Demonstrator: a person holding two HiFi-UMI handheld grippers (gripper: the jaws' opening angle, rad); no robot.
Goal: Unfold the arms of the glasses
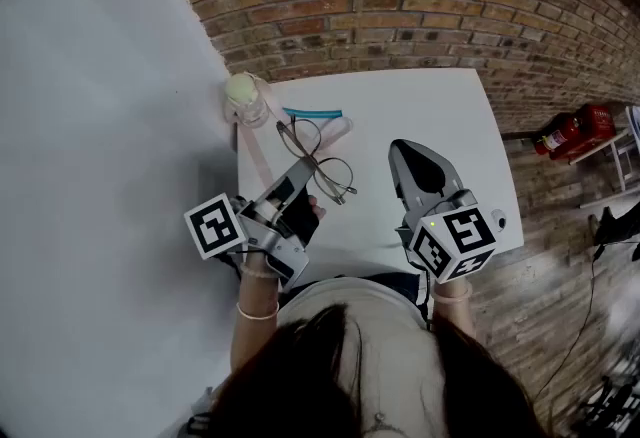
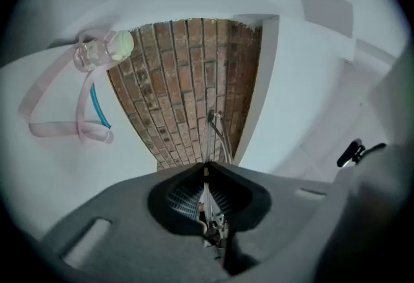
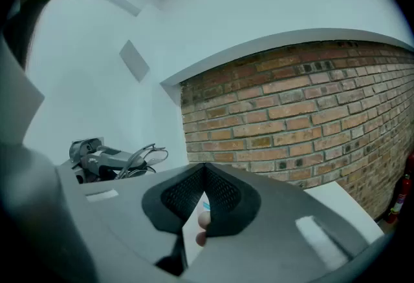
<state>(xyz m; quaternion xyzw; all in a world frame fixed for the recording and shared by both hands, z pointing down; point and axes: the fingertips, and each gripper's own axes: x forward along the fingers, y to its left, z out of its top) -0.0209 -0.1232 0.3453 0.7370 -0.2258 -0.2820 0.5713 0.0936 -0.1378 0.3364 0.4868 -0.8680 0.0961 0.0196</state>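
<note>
Left hand-held gripper [image 1: 300,173] clamps the glasses [image 1: 320,162] over the counter [image 1: 430,106]; right hand-held gripper [image 1: 408,154] has its jaws together, empty.

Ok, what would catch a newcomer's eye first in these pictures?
Thin wire-framed round glasses, pinched in the left gripper above the white table, stand out first. The right gripper hovers beside them, jaws together. At the table's far left corner sits a clear bottle with a pale green cap and pink strap.
</note>
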